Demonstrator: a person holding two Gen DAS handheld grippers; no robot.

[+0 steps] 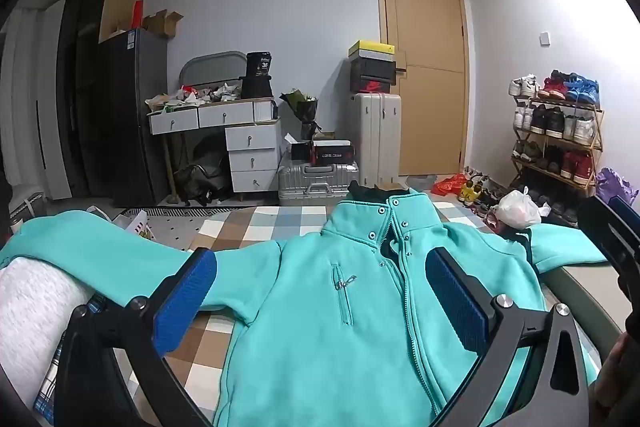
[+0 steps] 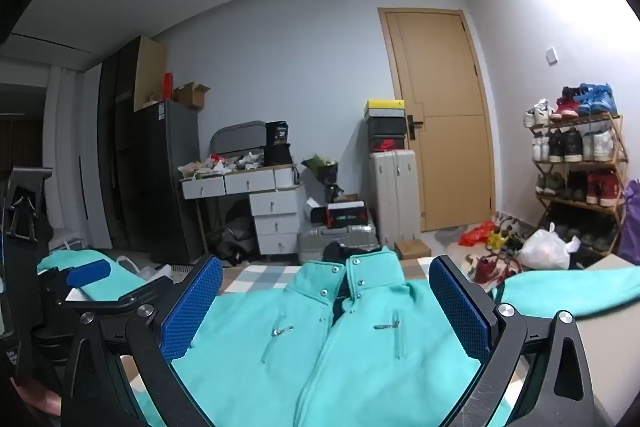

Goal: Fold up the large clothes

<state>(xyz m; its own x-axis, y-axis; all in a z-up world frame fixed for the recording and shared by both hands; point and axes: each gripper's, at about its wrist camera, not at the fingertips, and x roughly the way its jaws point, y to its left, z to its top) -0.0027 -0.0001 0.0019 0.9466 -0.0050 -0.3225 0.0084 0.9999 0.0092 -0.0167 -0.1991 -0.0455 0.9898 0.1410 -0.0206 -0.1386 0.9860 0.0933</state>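
Left tongs (image 1: 320, 291) fill the bottom of the left wrist view, blue pads (image 1: 186, 301) wide apart, nothing clamped; they hover over the jacket (image 1: 320, 327), tilted slightly down. Right tongs (image 2: 326, 307) sit the same way at the bottom of the right wrist view, pads (image 2: 458, 309) spread, nothing between them but air above the jacket chest. Jacket is teal, zip front, snap collar at centre frame, lying face up and spread flat on a checked bedsheet (image 1: 256, 223). Its sleeves run out toward the left and right frame edges; one sleeve (image 1: 100, 247) crosses the left of the left wrist view, above a grey-white fabric bundle (image 1: 36, 311) at lower left. Left tongs also show at the far left of the right wrist view. Background, upper half: tan door (image 1: 424, 67) right of centre, shoe rack (image 1: 556, 135) at right, white suitcase (image 1: 374, 135) with stacked shoe boxes (image 1: 372, 69) at centre, cluttered table (image 1: 212, 115) with drawers left of centre, dark fridge (image 1: 132, 115) at left. White plastic bag (image 1: 518, 207) sits on the floor near the rack.
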